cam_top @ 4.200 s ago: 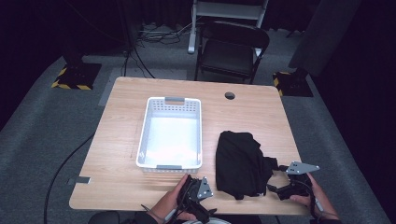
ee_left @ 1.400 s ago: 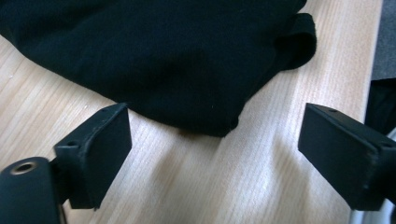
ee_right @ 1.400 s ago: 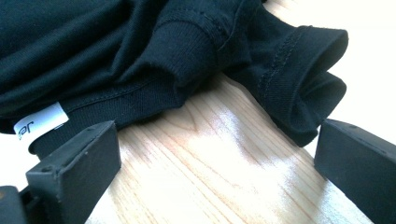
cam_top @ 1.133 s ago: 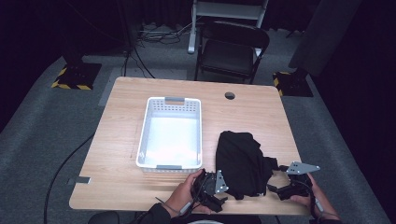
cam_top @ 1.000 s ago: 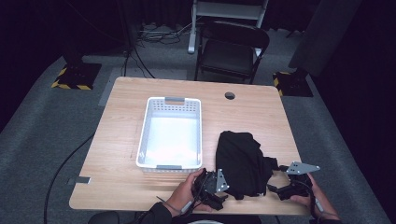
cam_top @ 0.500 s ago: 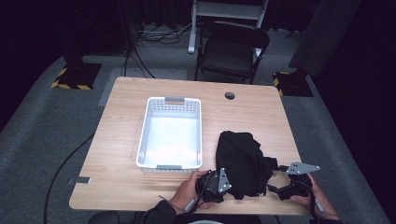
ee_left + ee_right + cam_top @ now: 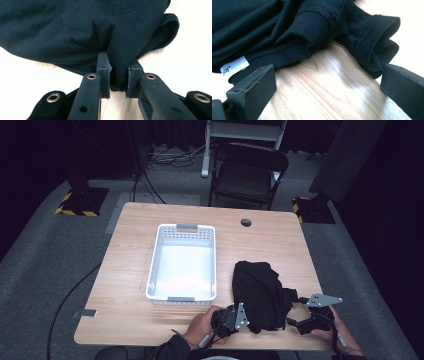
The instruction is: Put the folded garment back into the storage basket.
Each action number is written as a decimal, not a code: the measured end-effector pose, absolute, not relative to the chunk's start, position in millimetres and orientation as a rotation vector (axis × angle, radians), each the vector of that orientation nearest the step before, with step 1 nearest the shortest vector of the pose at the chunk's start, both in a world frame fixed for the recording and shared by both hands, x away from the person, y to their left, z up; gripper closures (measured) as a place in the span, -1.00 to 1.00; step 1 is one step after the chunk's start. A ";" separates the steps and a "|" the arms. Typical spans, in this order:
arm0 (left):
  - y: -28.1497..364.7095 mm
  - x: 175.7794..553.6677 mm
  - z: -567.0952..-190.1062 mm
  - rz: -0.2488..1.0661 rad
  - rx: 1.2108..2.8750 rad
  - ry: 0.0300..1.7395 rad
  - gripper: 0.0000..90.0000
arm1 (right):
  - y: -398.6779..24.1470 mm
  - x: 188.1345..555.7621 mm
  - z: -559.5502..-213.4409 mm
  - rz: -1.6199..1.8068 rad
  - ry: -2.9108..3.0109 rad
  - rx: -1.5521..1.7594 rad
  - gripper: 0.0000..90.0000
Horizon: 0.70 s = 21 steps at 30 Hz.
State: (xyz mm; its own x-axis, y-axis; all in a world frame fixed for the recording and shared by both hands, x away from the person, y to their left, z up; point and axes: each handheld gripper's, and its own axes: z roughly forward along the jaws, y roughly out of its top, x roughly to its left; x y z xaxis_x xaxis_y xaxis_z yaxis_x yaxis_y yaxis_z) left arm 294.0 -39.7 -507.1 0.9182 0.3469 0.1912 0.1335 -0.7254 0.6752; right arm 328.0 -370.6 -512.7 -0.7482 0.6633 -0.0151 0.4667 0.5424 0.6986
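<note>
A crumpled black garment [image 7: 260, 290] lies on the wooden table [image 7: 270, 240] at the near right. My left gripper [image 7: 249, 319] sits at its near left edge. Its jaws have just been closing and now pinch a fold of the black cloth [image 7: 75, 30] between the pads, as the left gripper [image 7: 118, 72] view shows. My right gripper [image 7: 296, 321] rests at the garment's near right edge. There my right gripper [image 7: 329, 75] stands open over bare wood, with a ribbed cuff and hem of the garment [image 7: 274, 30] just beyond the jaws.
A white plastic basket [image 7: 182, 226] stands left of the garment, nothing inside it. A round cable hole [image 7: 245, 222] is near the table's far edge. A black folding chair [image 7: 247, 175] stands behind the table. A white label [image 7: 234, 66] peeks from the garment.
My left gripper has slid right from the table's front edge to the garment's near left edge. The right hand and the garment have stayed put.
</note>
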 end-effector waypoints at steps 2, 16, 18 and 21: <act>-39.3 294.5 -507.5 0.393 2.370 0.344 0.72 | -370.6 327.9 -512.6 1.011 2.504 0.942 -0.99; -37.1 297.6 -508.2 0.364 2.361 0.335 0.72 | -367.7 324.4 -505.6 0.931 2.510 0.957 -0.95; -37.2 297.5 -508.3 0.364 2.360 0.336 0.72 | -368.1 322.4 -500.8 0.937 2.500 0.950 -0.95; -37.2 297.5 -508.4 0.365 2.359 0.336 0.72 | -367.8 321.5 -497.7 0.931 2.493 0.943 -0.95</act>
State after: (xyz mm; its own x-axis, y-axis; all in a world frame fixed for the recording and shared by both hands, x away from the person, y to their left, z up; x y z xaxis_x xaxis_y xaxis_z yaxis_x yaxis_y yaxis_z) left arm 297.5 -37.2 -508.4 0.9261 0.3390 0.1653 0.1370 -0.7108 0.6899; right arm 321.5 -367.8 -497.7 -0.7320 0.6785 -0.0614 0.4720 0.5702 0.6724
